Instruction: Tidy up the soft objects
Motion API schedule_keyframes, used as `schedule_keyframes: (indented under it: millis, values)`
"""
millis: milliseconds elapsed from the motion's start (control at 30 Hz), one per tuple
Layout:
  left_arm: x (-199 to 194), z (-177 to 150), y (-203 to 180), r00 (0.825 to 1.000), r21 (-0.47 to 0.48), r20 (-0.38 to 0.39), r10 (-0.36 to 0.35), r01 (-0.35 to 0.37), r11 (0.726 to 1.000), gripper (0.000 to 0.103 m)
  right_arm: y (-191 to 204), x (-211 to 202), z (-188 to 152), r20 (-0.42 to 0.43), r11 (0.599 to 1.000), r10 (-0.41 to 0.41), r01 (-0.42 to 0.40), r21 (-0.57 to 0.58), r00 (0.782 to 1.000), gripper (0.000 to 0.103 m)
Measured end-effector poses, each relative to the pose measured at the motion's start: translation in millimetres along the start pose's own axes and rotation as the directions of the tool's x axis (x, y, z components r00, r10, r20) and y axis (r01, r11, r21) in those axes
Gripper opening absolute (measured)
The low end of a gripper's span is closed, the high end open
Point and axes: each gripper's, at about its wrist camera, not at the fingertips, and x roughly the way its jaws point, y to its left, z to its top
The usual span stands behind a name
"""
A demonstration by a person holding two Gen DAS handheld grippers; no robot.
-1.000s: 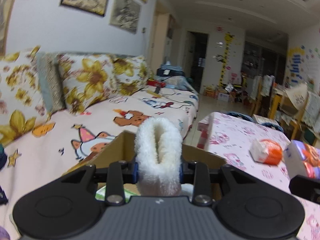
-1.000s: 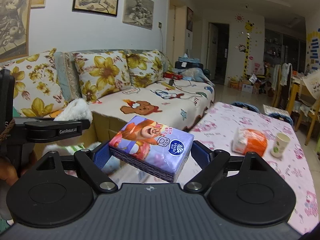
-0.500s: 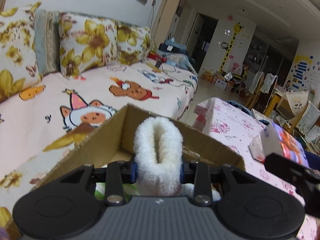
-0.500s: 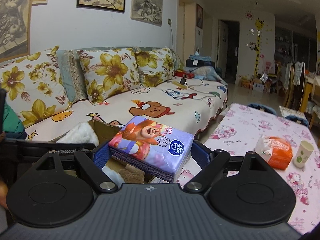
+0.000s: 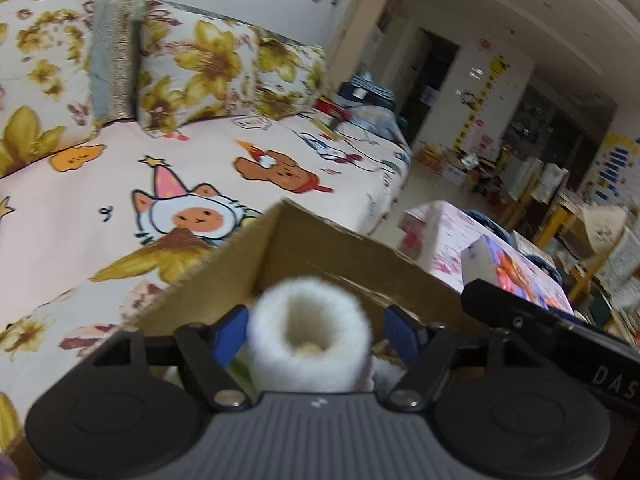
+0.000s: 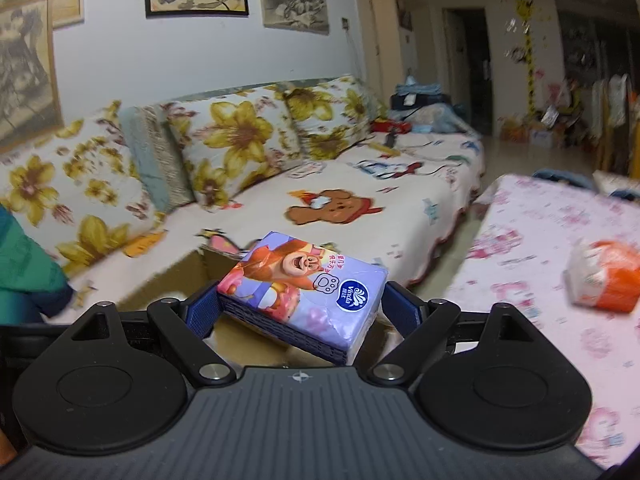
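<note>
A white fluffy plush piece (image 5: pixel 308 332) stands between the blue pads of my left gripper (image 5: pixel 314 332), over an open cardboard box (image 5: pixel 320 248). The jaws are opening: the plush has puffed out round, and a gap shows at the right pad. My right gripper (image 6: pixel 302 308) is shut on a purple cartoon tissue pack (image 6: pixel 308 292), held tilted above the box's near edge (image 6: pixel 192 276). That pack (image 5: pixel 508 260) and a black right finger (image 5: pixel 540 320) show at the right of the left wrist view. Other soft items lie in the box, mostly hidden.
The box sits against a sofa with a pink cartoon cover (image 5: pixel 120 200) and floral cushions (image 6: pixel 240 140). To the right is a table under a pink cloth (image 6: pixel 540 240), bearing an orange and white pack (image 6: pixel 604 280). A green sleeve (image 6: pixel 24 272) shows at the left edge.
My left jaws have spread away from the white plush, which widened from a squeezed shape to a round one. Both grippers have come closer over the box. The tissue pack stays gripped.
</note>
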Motion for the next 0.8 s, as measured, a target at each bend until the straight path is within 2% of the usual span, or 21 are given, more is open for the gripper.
schedule_keyframes:
  millis: [100,200,467,533,633,800]
  values:
    - [-2.5,0.9,5.2,1.000,-0.037,0.013,-0.004,0.004,0.999,0.084,0.4,-0.3,0.4,-0.002,0.999,0.006,-0.006,0.031,1.000,0.103]
    - [-5.7,1.6,1.7,1.000,-0.021,0.031,0.003,-0.002,1.000,0.088,1.7,-8.9,-2.0,0.012,0.999,0.000,0.000,0.033,1.000,0.103]
    - [-20.4,0.8,1.7,0.993,0.029,0.108,0.048,-0.052,0.998,0.094,8.4,-26.5,6.9,0.064,0.995,0.072,-0.076,0.061,0.995,0.103]
    - [-23.4,-1.0,1.3,0.991,0.044,0.120,0.058,-0.064,0.997,0.094,9.5,-34.4,8.4,0.079,0.997,0.049,-0.053,0.059,0.996,0.103]
    - [-28.7,-3.7,-1.9,0.987,0.073,0.145,0.065,-0.076,0.994,0.102,9.8,-46.5,7.4,0.095,0.999,-0.005,0.000,0.053,0.995,0.103]
    - [-44.9,-12.6,-17.4,0.977,0.165,0.197,0.084,-0.118,0.979,0.102,10.6,-69.2,-0.1,0.101,0.995,-0.100,0.096,0.041,0.990,0.103]
